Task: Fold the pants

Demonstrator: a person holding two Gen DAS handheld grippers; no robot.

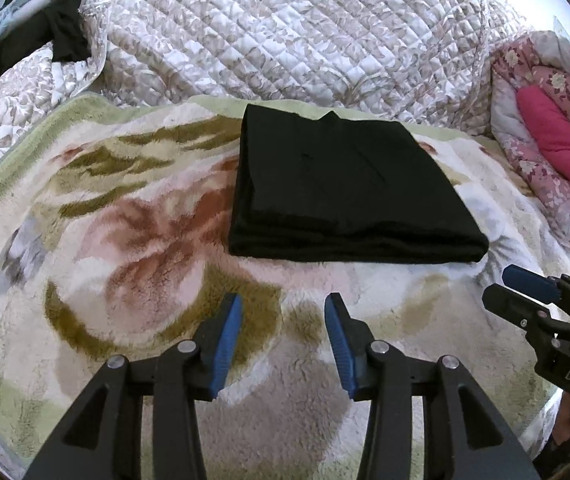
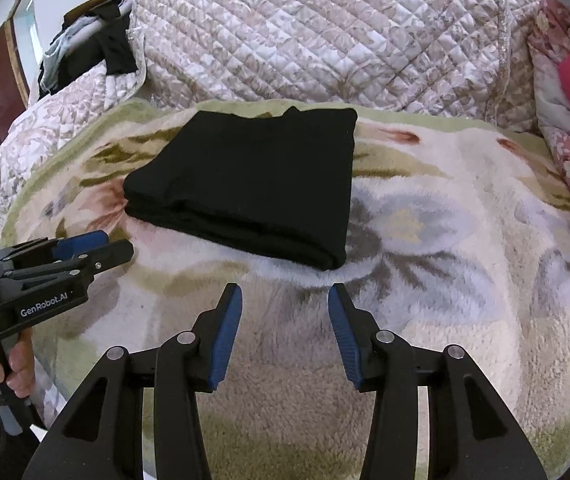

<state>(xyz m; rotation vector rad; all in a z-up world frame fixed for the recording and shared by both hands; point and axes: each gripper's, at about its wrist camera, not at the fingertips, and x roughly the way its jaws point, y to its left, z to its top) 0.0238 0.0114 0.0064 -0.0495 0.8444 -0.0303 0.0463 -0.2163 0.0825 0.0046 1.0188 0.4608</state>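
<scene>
left wrist view: my left gripper (image 1: 283,306) stands wide at lower centre, fingers (image 1: 229,340) holding nothing, above the fleece blanket (image 1: 125,240). my right gripper (image 2: 284,296) likewise gapes wide, empty. the black pants (image 1: 345,192), a folded rectangle, lie at frame centre, apart from both. bare fleece lies between tips and the near fold edge; quilted bedding (image 1: 285,32) bounds the top.
</scene>
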